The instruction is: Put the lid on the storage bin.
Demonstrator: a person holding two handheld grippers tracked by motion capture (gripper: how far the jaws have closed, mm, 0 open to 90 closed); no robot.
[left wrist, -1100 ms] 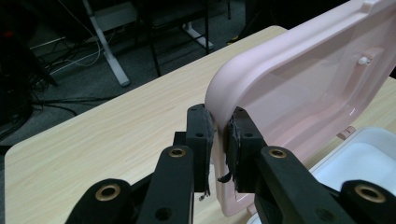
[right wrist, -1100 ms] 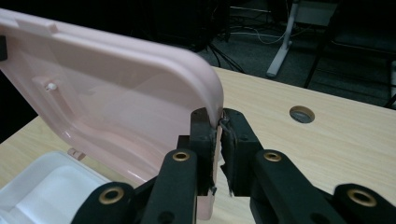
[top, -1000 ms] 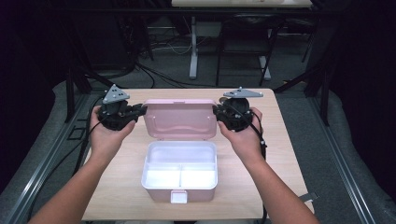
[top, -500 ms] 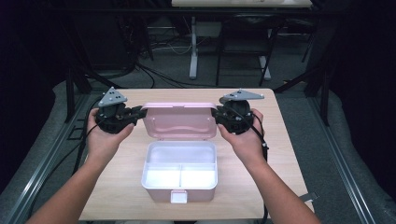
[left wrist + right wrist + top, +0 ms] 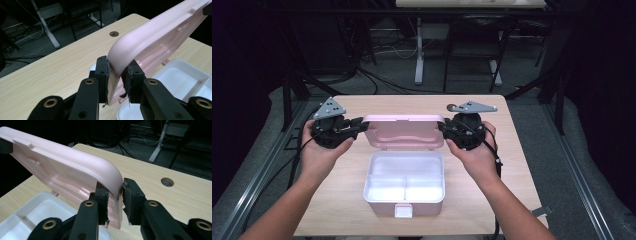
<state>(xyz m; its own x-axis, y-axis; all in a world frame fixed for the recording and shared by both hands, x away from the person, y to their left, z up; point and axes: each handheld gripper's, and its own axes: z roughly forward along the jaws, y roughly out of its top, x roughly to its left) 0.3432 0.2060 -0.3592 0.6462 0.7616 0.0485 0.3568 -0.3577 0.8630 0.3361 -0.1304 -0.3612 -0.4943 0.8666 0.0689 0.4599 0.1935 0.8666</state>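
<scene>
A pink lunch box [image 5: 404, 182] with a white divided inside lies open on the table, its pink lid [image 5: 404, 131] standing up at the back. My left gripper [image 5: 361, 122] is at the lid's left end and my right gripper [image 5: 441, 126] is at its right end. In the left gripper view the lid's [image 5: 150, 42] curved corner rim sits between the jaws of the left gripper [image 5: 117, 72], with a thin gap at the pads. The right gripper [image 5: 115, 192] straddles the other corner of the lid [image 5: 70, 170] in the same way. Both pairs of jaws have just been opening.
The wooden table [image 5: 412, 105] has bare room on both sides of the box and a cable hole [image 5: 167, 181] near its far edge. Dark floor, cables and desk legs lie beyond. The person's forearms come in from the near edge.
Hands, grippers and lid stay almost where they were; from above no clear shift shows.
</scene>
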